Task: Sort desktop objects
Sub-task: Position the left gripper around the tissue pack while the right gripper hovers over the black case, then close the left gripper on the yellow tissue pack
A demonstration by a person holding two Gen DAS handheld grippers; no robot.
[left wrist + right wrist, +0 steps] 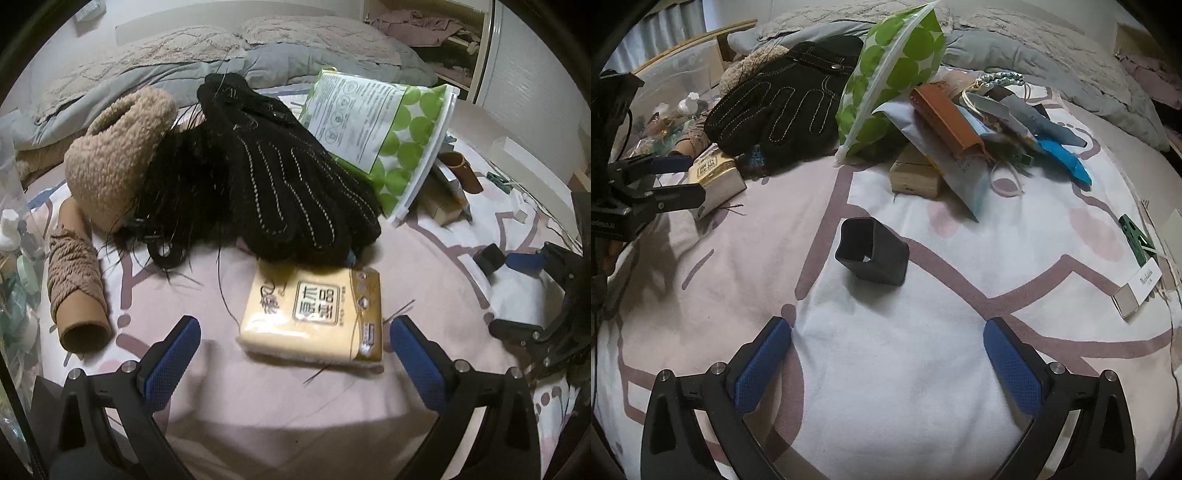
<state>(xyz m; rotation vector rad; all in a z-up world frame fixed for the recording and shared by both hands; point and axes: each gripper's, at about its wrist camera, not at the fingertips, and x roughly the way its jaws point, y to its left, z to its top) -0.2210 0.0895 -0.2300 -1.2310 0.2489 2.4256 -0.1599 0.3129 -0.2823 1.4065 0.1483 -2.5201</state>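
Observation:
My left gripper (295, 332) is open, its blue pads on either side of the near end of a yellow tissue pack (314, 317) lying on the pink-and-white sheet. Black gloves (273, 177) lie just behind the pack and overlap its far edge. My right gripper (886, 339) is open and empty above the sheet, short of a black square cup (873, 253) lying on its side. In the right wrist view the left gripper (677, 177) shows at the far left at the tissue pack (714, 173).
A green-dotted zip bag (388, 136), a tan fleece hat (118, 162) and a twine spool (75, 280) lie around the gloves. To the right are a wooden block (916, 173), a brown case (945, 118), a blue item (1063, 158), a green clip (1136, 236) and a white box (1137, 291).

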